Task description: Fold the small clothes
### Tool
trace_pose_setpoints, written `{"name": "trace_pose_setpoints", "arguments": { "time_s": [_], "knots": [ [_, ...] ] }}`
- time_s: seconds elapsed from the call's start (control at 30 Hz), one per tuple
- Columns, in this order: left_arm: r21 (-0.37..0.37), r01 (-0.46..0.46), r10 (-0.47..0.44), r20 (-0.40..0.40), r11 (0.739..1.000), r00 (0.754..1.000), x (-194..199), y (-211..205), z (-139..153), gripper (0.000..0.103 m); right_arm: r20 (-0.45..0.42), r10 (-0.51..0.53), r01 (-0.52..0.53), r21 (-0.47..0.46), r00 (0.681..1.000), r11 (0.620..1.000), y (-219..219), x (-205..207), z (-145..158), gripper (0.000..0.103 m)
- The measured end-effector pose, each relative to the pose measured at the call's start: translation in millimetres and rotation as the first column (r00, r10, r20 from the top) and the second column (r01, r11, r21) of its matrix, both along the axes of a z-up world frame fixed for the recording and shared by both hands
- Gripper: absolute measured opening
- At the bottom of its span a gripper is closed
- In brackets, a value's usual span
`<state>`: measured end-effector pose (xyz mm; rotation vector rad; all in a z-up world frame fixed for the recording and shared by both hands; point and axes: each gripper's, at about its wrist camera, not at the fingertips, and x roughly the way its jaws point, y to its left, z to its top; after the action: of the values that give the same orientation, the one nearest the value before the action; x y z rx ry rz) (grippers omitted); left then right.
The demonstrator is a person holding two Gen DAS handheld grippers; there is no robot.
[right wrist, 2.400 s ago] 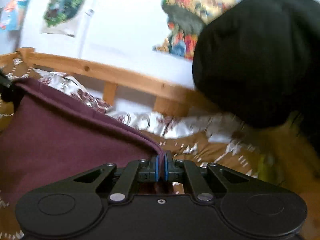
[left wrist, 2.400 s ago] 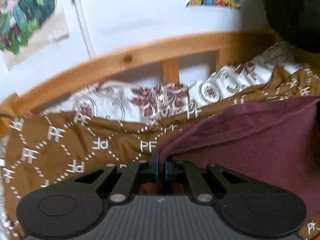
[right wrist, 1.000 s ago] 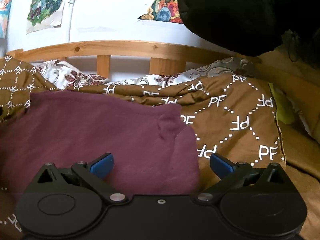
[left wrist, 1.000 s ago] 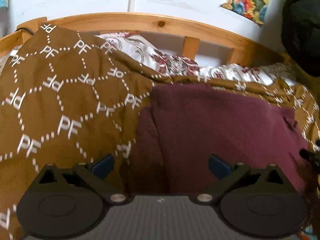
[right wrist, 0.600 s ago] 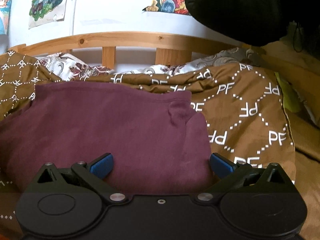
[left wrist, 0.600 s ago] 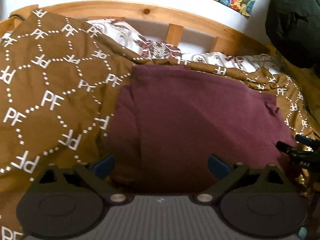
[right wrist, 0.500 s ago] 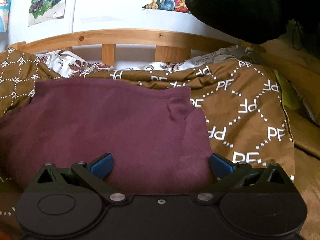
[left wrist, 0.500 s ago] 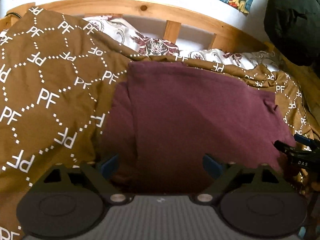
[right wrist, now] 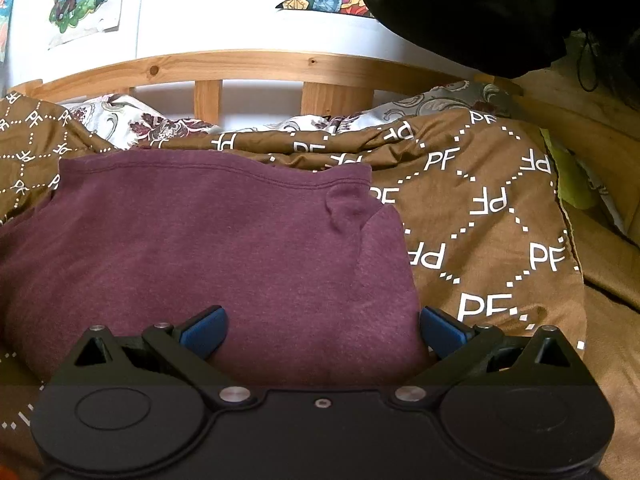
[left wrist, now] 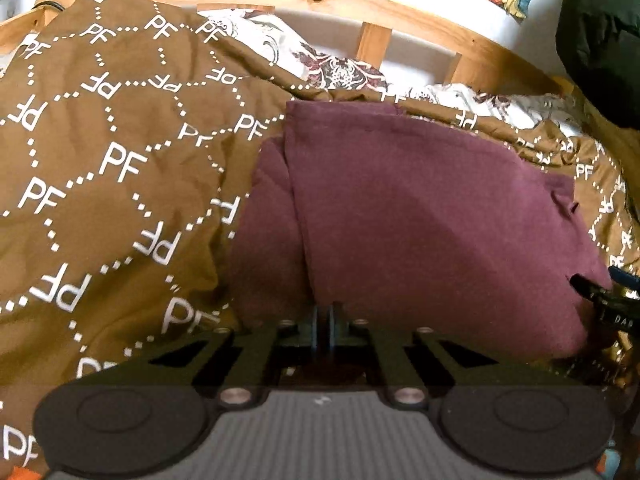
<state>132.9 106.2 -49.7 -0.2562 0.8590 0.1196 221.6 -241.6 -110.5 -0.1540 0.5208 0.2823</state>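
Since 0.5 s ago left gripper [left wrist: 323, 322] has been clamped on near edge of shirt [left wrist: 420, 220], right gripper [right wrist: 322, 330] spread wide; soft, light, limp, best pinched at corners.

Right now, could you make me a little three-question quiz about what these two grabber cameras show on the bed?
1. True or false: the left gripper has its jaws shut at the near edge of the maroon shirt.
2. The right gripper is: A) open over the shirt, B) shut on the shirt, C) out of view.
3. Fill in: the shirt lies on a brown cover printed with the letters ____.

Key: 1 true; 2 A; 3 PF.
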Motion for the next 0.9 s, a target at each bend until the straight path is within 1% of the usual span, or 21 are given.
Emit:
{"name": "trace_pose_setpoints", "arguments": {
  "time_s": [0.1,0.23,0.3,0.37,0.43,0.5,0.57,0.63,0.7,0.73,0.77,0.8,0.83,0.9],
  "knots": [
    [0.017,0.007,-0.007,-0.017,1.000,1.000,-1,1,-3,0.004,-0.010,0.003,-0.003,-0.018,1.000,1.000,0,-2,-3,0.102],
    [0.014,0.010,-0.010,-0.026,1.000,1.000,1,1,-4,0.004,-0.030,0.004,-0.006,-0.061,1.000,0.998,3,-2,-12,0.102],
    [0.022,0.017,-0.017,-0.029,1.000,0.999,2,0,-5,0.007,-0.032,0.005,-0.007,-0.076,0.999,0.997,5,-1,-14,0.102],
    [0.049,0.033,-0.031,-0.031,0.998,0.999,2,-4,-4,0.009,-0.027,0.005,-0.007,-0.080,1.000,0.997,5,-2,-14,0.102],
    [0.074,0.053,-0.051,-0.029,0.996,0.998,2,-8,-2,0.021,-0.026,0.005,-0.007,-0.084,1.000,0.996,6,-2,-14,0.102],
    [0.098,0.065,-0.063,-0.023,0.993,0.998,2,-12,0,0.056,-0.025,0.004,-0.006,-0.088,1.000,0.996,6,-2,-13,0.102],
    [0.119,0.062,-0.062,-0.004,0.991,0.998,-1,-14,3,0.070,-0.023,0.004,-0.006,-0.093,1.000,0.996,8,-1,-12,0.102],
    [0.120,0.071,-0.072,0.006,0.990,0.997,-3,-14,5,0.077,-0.020,0.002,-0.004,-0.095,1.000,0.995,9,-2,-11,0.102],
    [0.127,0.066,-0.069,0.018,0.990,0.997,-3,-13,8,0.092,-0.014,0.000,-0.002,-0.098,1.000,0.995,9,-3,-10,0.102],
    [0.136,0.055,-0.060,0.035,0.989,0.998,-4,-12,10,0.095,-0.009,-0.002,0.001,-0.096,1.000,0.995,9,-4,-9,0.102],
    [0.147,0.038,-0.047,0.055,0.988,0.997,-4,-10,12,0.099,-0.003,-0.005,0.004,-0.093,1.000,0.996,9,-4,-9,0.102],
    [0.152,0.023,-0.034,0.072,0.988,0.997,-4,-8,14,0.102,0.006,-0.007,0.008,-0.088,1.000,0.996,9,-5,-8,0.102],
    [0.151,0.012,-0.026,0.087,0.989,0.996,-4,-5,15,0.102,0.015,-0.010,0.011,-0.082,1.000,0.997,10,-6,-7,0.102],
    [0.123,0.001,-0.014,0.103,0.992,0.995,1,2,15,0.102,0.039,-0.011,0.013,-0.069,0.999,0.998,13,-9,-5,0.102]
  ]
}}
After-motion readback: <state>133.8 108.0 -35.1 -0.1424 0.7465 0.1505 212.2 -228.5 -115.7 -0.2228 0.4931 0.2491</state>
